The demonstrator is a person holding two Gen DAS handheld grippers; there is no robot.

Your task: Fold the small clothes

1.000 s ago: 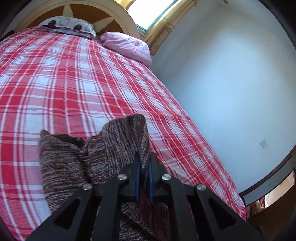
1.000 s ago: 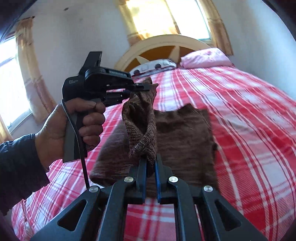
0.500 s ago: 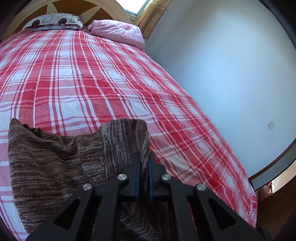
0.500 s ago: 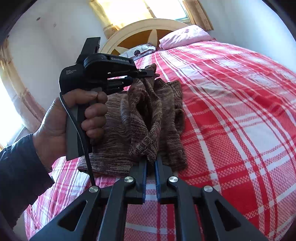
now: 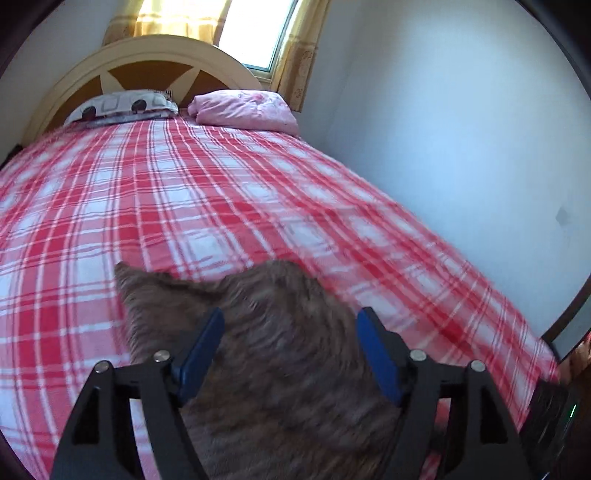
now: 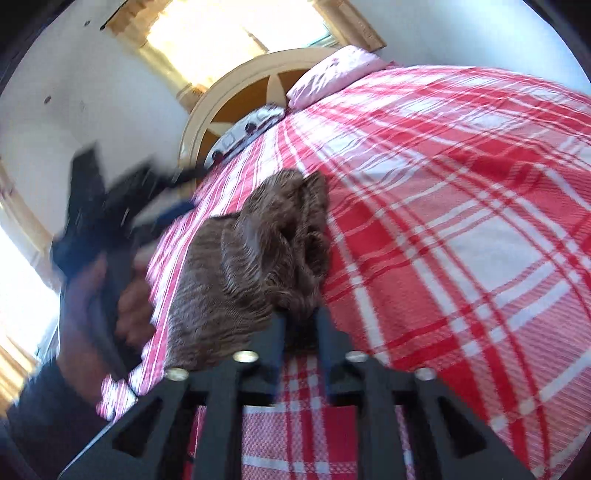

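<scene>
A small brown knitted garment [image 5: 273,343] lies on the red and white checked bedspread [image 5: 207,199]. My left gripper [image 5: 290,323] is open just above it, the blue pads wide apart and empty. In the right wrist view the garment [image 6: 255,258] lies folded over and bunched. My right gripper [image 6: 299,314] has its jaws slightly apart at the garment's near edge, and cloth shows in the gap. Whether it still pinches the cloth is unclear. The left gripper [image 6: 173,195] appears blurred at the left, held in a hand.
A patterned pillow [image 5: 122,107] and a pink pillow [image 5: 243,110] lie by the arched headboard [image 5: 147,62]. A white wall [image 5: 443,129] runs along the bed's right side. A window [image 6: 207,33] is behind the headboard.
My left gripper has opened and let go of the garment. The raised fold has dropped onto the bed. My right gripper's jaws have parted a little.
</scene>
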